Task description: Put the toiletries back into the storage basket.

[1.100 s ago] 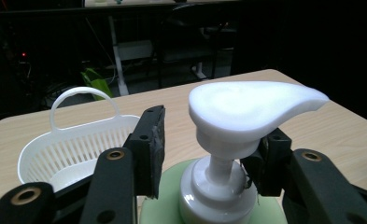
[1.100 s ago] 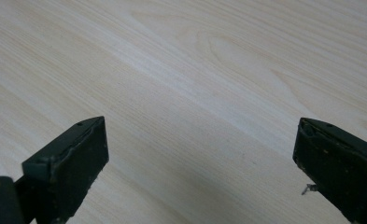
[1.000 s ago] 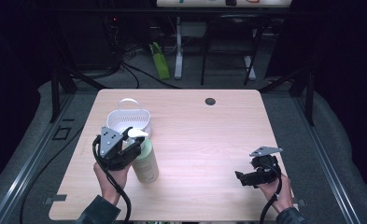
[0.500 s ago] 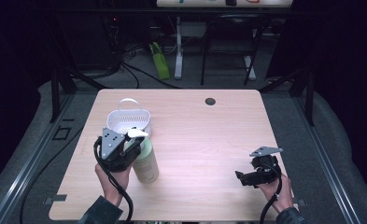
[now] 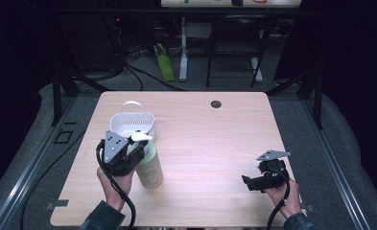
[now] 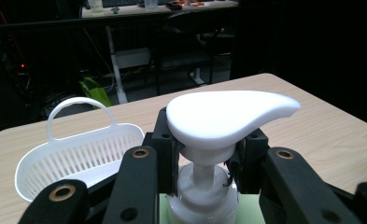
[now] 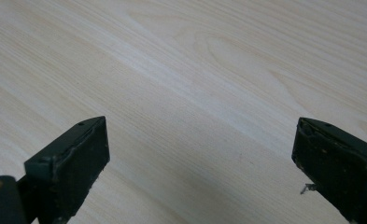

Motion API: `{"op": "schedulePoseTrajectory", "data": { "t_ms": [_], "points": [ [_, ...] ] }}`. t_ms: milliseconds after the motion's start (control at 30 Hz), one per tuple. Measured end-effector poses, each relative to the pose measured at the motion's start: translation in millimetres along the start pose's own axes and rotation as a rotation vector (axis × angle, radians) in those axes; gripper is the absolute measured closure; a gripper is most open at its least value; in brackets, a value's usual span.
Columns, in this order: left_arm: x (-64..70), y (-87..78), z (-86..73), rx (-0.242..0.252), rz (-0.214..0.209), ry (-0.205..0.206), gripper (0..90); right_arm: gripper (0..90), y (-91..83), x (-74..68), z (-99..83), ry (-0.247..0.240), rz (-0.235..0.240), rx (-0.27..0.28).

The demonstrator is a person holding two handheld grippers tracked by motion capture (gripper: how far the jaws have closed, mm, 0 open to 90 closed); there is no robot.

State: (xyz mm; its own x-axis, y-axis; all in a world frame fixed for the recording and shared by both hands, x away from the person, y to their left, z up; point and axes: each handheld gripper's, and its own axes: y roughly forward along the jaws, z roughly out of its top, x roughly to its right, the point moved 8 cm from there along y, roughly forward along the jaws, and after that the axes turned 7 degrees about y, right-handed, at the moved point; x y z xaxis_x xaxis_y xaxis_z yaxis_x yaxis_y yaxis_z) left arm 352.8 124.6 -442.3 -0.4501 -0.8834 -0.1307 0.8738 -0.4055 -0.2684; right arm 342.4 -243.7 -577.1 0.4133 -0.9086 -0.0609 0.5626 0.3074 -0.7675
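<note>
Here, left gripper point(image 6: 202, 161) pinching pump bottle point(image 5: 149, 165) at the neck, near the desk's point(image 5: 215, 139) left edge beside white basket point(image 5: 131, 123); right gripper point(image 7: 200, 163) spread wide.

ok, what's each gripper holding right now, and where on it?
The left tongs are shut on the pump bottle at the neck, just under the white pump head. The right tongs are open over the table, holding nothing.

Right hand-held gripper point(image 7: 201, 172) jaws spread wide above bare wooden table point(image 7: 195, 74)
</note>
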Motion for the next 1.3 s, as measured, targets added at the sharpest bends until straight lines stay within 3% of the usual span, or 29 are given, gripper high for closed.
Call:
{"op": "schedulePoseTrajectory", "data": {
  "t_ms": [1300],
  "points": [
    [-21.3,-10.9,27.0,0.001,-0.012,0.020,67.7,3.8,-0.3,1.2,-0.1,-0.003,-0.008,0.001]
  ]
}}
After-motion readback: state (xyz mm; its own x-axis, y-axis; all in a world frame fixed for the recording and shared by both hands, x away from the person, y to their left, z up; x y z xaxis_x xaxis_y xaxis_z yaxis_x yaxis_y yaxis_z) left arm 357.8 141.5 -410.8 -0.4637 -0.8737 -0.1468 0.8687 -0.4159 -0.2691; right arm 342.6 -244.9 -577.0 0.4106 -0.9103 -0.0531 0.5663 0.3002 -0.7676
